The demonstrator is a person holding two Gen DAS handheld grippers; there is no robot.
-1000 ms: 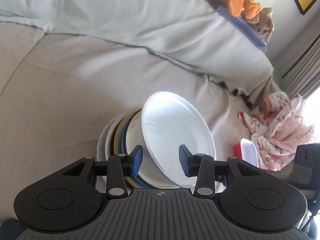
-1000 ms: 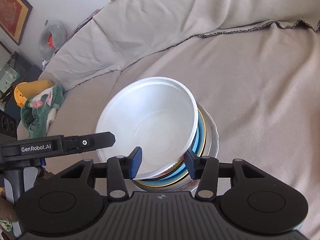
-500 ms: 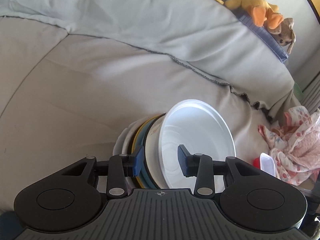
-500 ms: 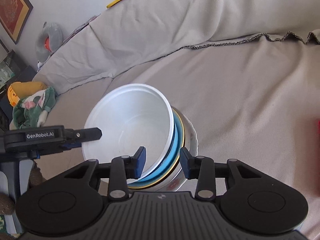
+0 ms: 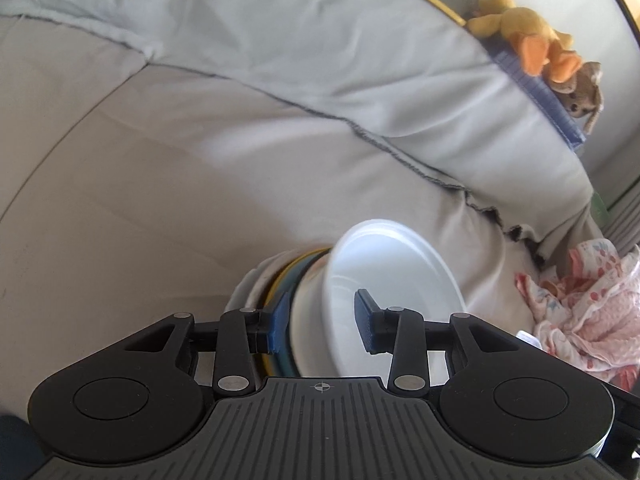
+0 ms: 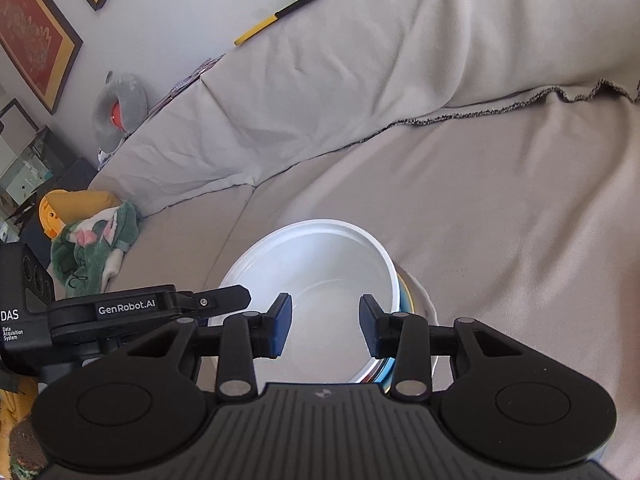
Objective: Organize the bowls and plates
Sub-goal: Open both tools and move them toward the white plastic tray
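A white bowl (image 5: pixel 392 276) (image 6: pixel 328 264) sits on top of a stack of plates (image 5: pixel 280 280) (image 6: pixel 414 296) with yellow, blue and white rims, over a beige sofa seat. My left gripper (image 5: pixel 322 324) clamps the stack's edge, one pad outside the plate rims and the other inside the bowl. My right gripper (image 6: pixel 325 326) holds the opposite side, with its left pad inside the bowl and its right pad against the rims. The left gripper's finger (image 6: pixel 224 296) shows at the bowl's left in the right wrist view. The stack looks tilted.
The sofa seat (image 5: pixel 160 200) (image 6: pixel 500 200) has a grey cover over its backrest (image 5: pixel 280 40). Plush toys (image 5: pixel 532 40) sit on the backrest and a pink patterned cloth (image 5: pixel 580 320) lies at the right. A green and yellow soft toy (image 6: pixel 88 232) lies at the seat's far end.
Both grippers have narrowed onto the stack's edges. The stack now sits lower and closer in both views, and the cameras have turned a little.
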